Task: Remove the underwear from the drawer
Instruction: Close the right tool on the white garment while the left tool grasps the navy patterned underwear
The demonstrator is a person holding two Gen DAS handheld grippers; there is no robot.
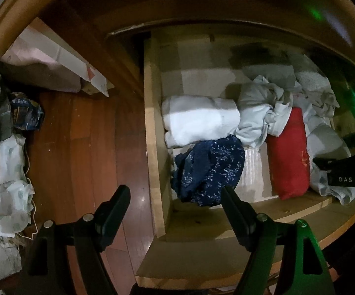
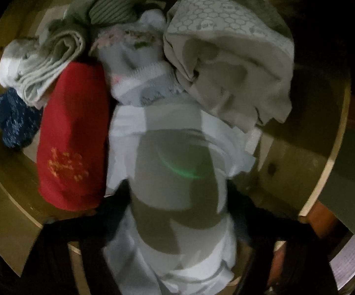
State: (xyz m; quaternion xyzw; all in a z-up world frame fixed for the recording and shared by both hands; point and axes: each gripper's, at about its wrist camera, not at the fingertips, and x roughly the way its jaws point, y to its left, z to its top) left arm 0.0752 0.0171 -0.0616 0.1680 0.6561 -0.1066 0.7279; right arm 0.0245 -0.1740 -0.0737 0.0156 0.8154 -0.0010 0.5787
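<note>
right gripper [image 2: 179,196] points steeply down, jaws around white underwear [image 2: 177,132] in drawer [image 2: 263,154].

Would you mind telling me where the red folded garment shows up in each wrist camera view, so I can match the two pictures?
Left wrist view: the red folded garment lies right of centre in the drawer, beyond the empty, open left gripper.
Right wrist view: it lies left of centre, beside the white cloth.
Shared landmark: the dark blue speckled garment, on its left in both views.
</note>
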